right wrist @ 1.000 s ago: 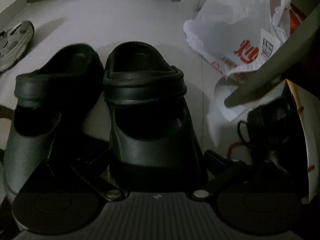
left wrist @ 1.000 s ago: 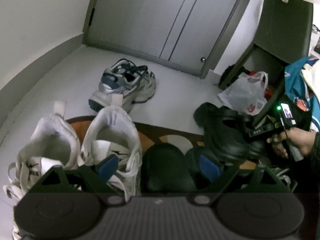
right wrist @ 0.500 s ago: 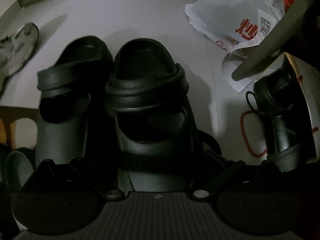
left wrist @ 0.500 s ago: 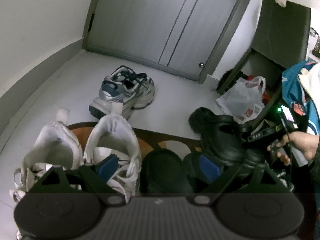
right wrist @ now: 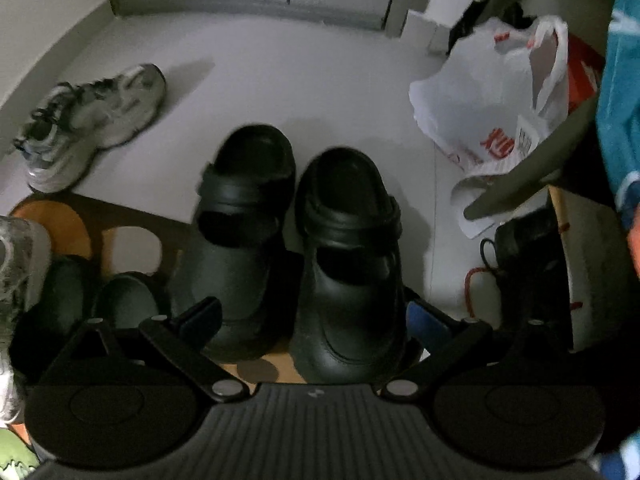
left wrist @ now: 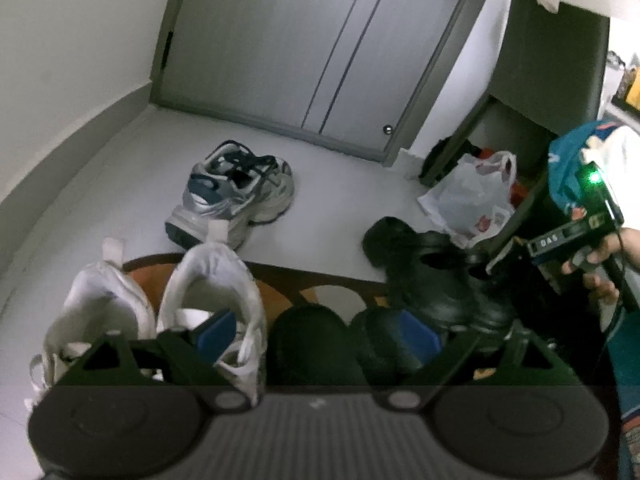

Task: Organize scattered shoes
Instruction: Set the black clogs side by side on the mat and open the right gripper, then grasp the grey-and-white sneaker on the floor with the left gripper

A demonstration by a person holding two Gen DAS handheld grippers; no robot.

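Note:
Two black clogs [right wrist: 244, 240] [right wrist: 352, 260] lie side by side, heels on the patterned mat [right wrist: 60, 228], toes on the pale floor. My right gripper [right wrist: 312, 320] hovers above their heels, open, its pads touching neither clog. My left gripper [left wrist: 316, 336] is open over a pair of dark slippers [left wrist: 312, 340], with nothing held. A white pair of sneakers [left wrist: 212, 280] stands on the mat [left wrist: 280, 276] to its left. A grey and blue pair of sneakers [left wrist: 236, 188] sits apart on the floor near the door. The black clogs [left wrist: 432, 272] show at the right.
A white plastic bag [right wrist: 492, 112] lies on the floor right of the clogs, under a dark cabinet edge [right wrist: 520, 184]. Another black shoe [right wrist: 524, 248] lies beside a box with a red cord. A hand [left wrist: 600, 264] holds the right gripper's handle. A closed grey door [left wrist: 320, 48] is behind.
My right gripper has risen and drawn back from the right clog, so both clogs now show whole, side by side. The left gripper's view has hardly changed.

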